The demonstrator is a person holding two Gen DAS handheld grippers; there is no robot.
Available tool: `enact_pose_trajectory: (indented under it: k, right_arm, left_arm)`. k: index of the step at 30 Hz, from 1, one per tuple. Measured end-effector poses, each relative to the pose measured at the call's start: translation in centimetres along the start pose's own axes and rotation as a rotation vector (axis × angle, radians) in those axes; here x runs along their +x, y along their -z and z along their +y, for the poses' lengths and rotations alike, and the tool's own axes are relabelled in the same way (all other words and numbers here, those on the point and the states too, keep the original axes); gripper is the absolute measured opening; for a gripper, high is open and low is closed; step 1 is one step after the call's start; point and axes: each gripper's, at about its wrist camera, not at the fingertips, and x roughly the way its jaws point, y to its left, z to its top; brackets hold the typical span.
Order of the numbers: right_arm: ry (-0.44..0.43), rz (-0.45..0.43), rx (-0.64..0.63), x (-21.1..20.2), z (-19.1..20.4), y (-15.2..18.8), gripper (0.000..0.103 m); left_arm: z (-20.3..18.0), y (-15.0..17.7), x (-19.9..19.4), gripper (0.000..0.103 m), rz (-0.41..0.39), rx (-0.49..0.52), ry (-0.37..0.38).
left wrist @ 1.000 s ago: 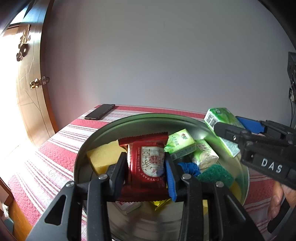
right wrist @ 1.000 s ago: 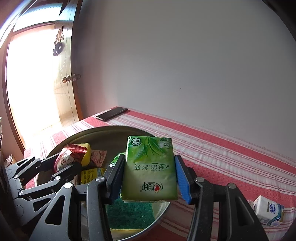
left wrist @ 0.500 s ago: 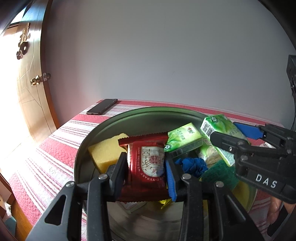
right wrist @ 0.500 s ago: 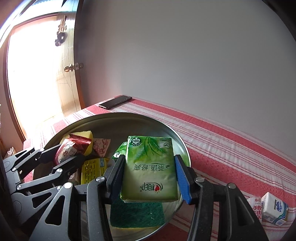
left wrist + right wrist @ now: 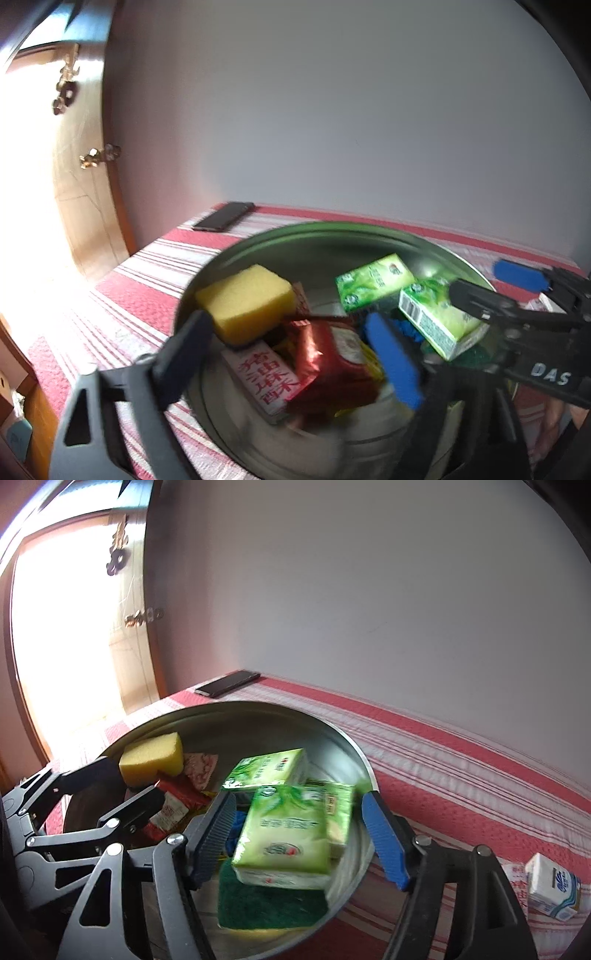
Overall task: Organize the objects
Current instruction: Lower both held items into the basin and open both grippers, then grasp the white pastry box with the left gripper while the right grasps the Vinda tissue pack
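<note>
Right hand-held gripper [image 5: 299, 834] opening around a green, leaf-printed tissue pack [image 5: 286, 834].

"DAS" on the right tool [image 5: 517, 291]; red Chinese characters on the white packet [image 5: 266, 376].

Blurred: print on the red foil snack packet [image 5: 332, 360] unreadable.
Hidden: blue cloth [image 5: 236, 830] mostly under the green tissue pack [image 5: 284, 834].
Cut off: round metal basin [image 5: 332, 240], bottom edge.

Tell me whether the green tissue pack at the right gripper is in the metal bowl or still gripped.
In the bowl. The green tissue pack lies on the pile inside the metal bowl; the right gripper is opening, pads clear of it.
</note>
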Motion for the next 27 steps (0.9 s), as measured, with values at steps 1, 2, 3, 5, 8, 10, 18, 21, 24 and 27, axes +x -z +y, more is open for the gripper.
enact_pose_trajectory:
  k: [1,2,3,5,8,10,18,21,24,27]
  right_arm:
    - [0.001,-0.005,0.010,-0.4,-0.4,0.1,0.073]
    - [0.003,-0.009,0.014,-0.9,-0.8,0.3,0.073]
    - [0.010,-0.016,0.013,-1.4,-1.3,0.5,0.073]
    - [0.032,-0.026,0.015,-2.3,-2.4,0.8,0.073]
    - [0.043,-0.035,0.041,-3.8,-4.6,1.4,0.073]
    - [0.066,-0.037,0.046,-4.9,-6.3,2.1,0.073]
    - [0.194,0.006,0.011,-8.3,-15.0,4.6,0.073]
    - [0.206,0.059,-0.032,-8.5,-17.8,5.2,0.074]
    - [0.183,0.128,-0.093,-7.7,-19.8,5.8,0.074]
    - [0.159,0.179,-0.144,-6.5,-21.2,6.4,0.074]
  left_arm:
    - [-0.1,-0.1,-0.2,0.095,-0.008,0.000,0.000]
    - [-0.2,-0.1,-0.5,0.096,-0.017,-0.002,0.004]
    - [-0.5,-0.2,-0.8,0.099,-0.025,-0.008,0.008]
    - [-1.2,-0.2,-1.5,0.102,-0.039,-0.014,0.030]
    - [-3.1,-0.3,-2.6,0.102,-0.064,0.014,0.066]
    - [-4.7,-0.3,-3.4,0.103,-0.073,0.038,0.091]
    - [-13.3,-0.1,-3.8,0.103,0.006,0.140,0.284]
    - [-16.4,-0.2,-3.0,0.103,0.036,0.172,0.312]
    - [-19.1,-0.2,-1.7,0.103,0.074,0.207,0.331]
    - [-20.6,-0.1,-0.3,0.103,0.100,0.228,0.318]
